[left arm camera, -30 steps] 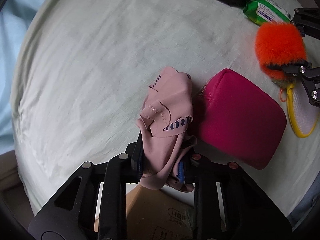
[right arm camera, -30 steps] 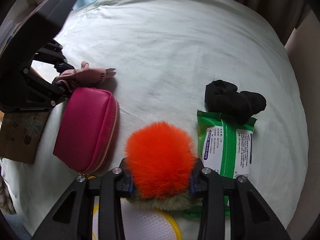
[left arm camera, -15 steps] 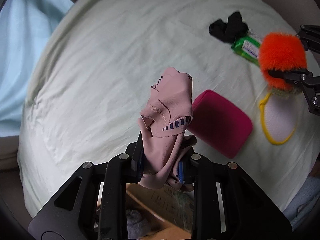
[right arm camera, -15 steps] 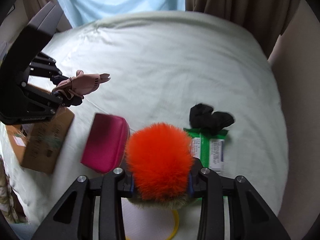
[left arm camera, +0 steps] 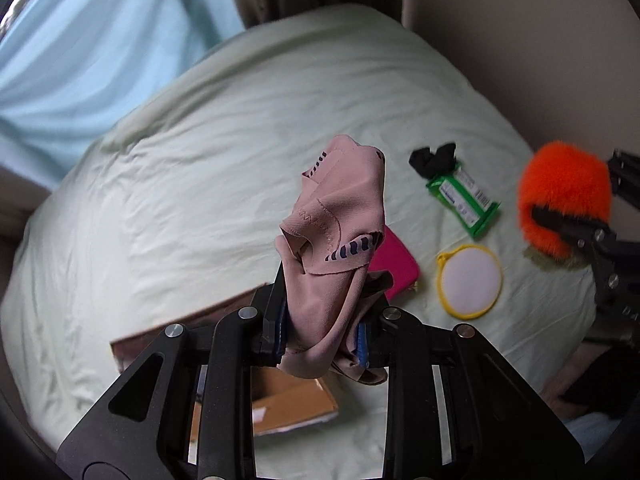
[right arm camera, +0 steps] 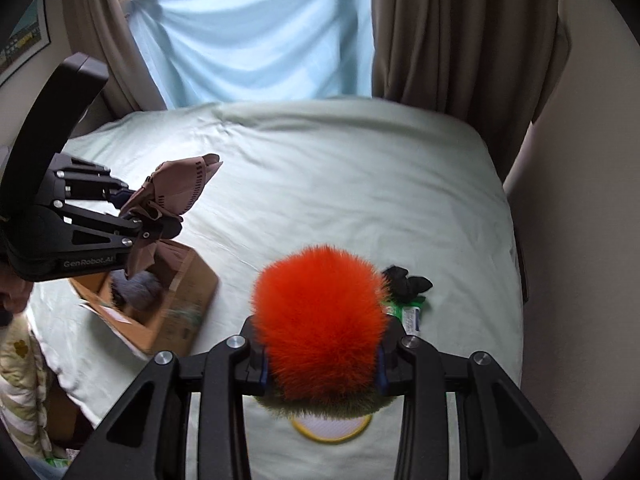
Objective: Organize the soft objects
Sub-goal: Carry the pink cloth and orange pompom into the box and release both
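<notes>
Both loads are up off the bed (right arm camera: pixel 360 168) now, where a second ago they sat low. My left gripper (left arm camera: pixel 322 336) pinches the pink cloth (left arm camera: pixel 340 216) above the cardboard box (right arm camera: pixel 176 304). My right gripper (right arm camera: pixel 322 364) squeezes the orange pompom (right arm camera: pixel 320 320). Box contents blurred, possibly something grey and fluffy. Drop-off looks next.

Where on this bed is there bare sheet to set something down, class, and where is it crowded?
Bare sheet runs from the curtains down to the cardboard box and the black cloth. The near right is crowded: wipes pack, yellow-rimmed pad and pink pouch lie close together.
</notes>
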